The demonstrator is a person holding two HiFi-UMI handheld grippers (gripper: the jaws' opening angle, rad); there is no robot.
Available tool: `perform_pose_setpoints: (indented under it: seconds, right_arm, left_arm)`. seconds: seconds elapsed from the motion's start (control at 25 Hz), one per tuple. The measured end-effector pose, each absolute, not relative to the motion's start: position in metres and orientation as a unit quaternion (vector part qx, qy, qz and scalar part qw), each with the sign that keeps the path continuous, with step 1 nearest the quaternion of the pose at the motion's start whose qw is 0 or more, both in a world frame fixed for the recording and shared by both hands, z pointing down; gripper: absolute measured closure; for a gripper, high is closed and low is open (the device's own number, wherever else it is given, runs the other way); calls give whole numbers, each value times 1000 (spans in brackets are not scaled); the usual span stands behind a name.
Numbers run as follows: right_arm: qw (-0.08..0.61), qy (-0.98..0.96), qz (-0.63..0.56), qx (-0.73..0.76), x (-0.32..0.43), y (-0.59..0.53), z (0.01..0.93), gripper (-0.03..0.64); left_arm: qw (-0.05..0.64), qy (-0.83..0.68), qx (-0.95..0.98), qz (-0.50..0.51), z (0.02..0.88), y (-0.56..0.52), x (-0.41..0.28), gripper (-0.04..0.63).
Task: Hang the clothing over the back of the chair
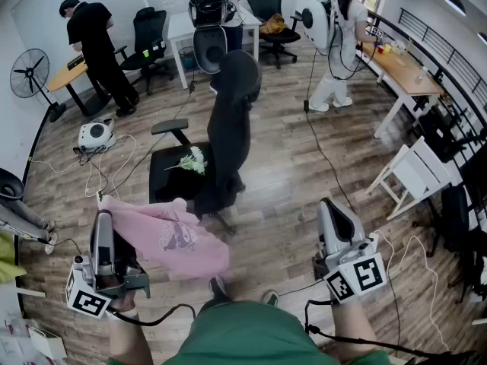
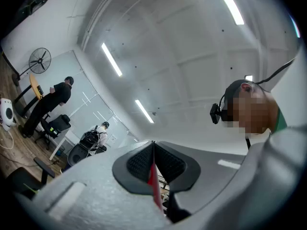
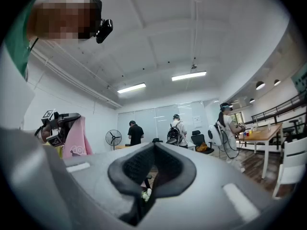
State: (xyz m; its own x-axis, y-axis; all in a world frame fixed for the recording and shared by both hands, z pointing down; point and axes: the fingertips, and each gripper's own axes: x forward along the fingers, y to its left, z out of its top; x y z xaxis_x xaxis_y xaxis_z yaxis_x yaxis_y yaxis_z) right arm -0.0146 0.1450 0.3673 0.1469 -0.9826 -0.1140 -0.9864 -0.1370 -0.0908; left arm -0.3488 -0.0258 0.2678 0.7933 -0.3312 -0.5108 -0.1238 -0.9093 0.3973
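Wood floor [image 1: 289, 196] runs through an open office, with other people at desks far behind. A black chair [image 1: 169, 175] stands mid-room, well apart from the person. Its back already wears a dark garment [image 1: 232, 105], and flowers [image 1: 194, 160] lie on the seat. The pink top [image 1: 167, 238] is not on the chair: it hangs bunched from the left gripper [image 1: 103, 217], low at the person's left, drooping toward the floor. That gripper's jaws are pressed together on a thin fold of the pink top [image 2: 154, 186], a red sliver between the pads in the left gripper view. The right gripper [image 1: 332, 206] is closed on nothing, with only the room beyond its jaws.

The step in hand looks like carrying the top to the chair. To do it well, I judge the right gripper should take a second edge, a shoulder or hem, so the top spreads instead of trailing as a lump. Both should then lift it above the chair back and lay it across so cloth falls on either side. One thin pinch may slip, and the dark garment could be dragged off.

Both grippers sit low and close to the body, side by side, pointing forward toward the chair. The left tilts steeply up, its camera facing the ceiling; the right aims more level across the room.
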Motion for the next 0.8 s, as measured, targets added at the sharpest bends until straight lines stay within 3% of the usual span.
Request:
perform_pose_setpoints:
  seconds: [0.4,0.8]
  right_arm:
    - [75,656,11,-751,7,182,358,624]
    - [66,675,-35,-734,45,174,386,624]
  left_arm:
    - [134,-175,935,-277,256,-1,-343,581]
    - [45,-338,916,-210,259,-36,-322,581]
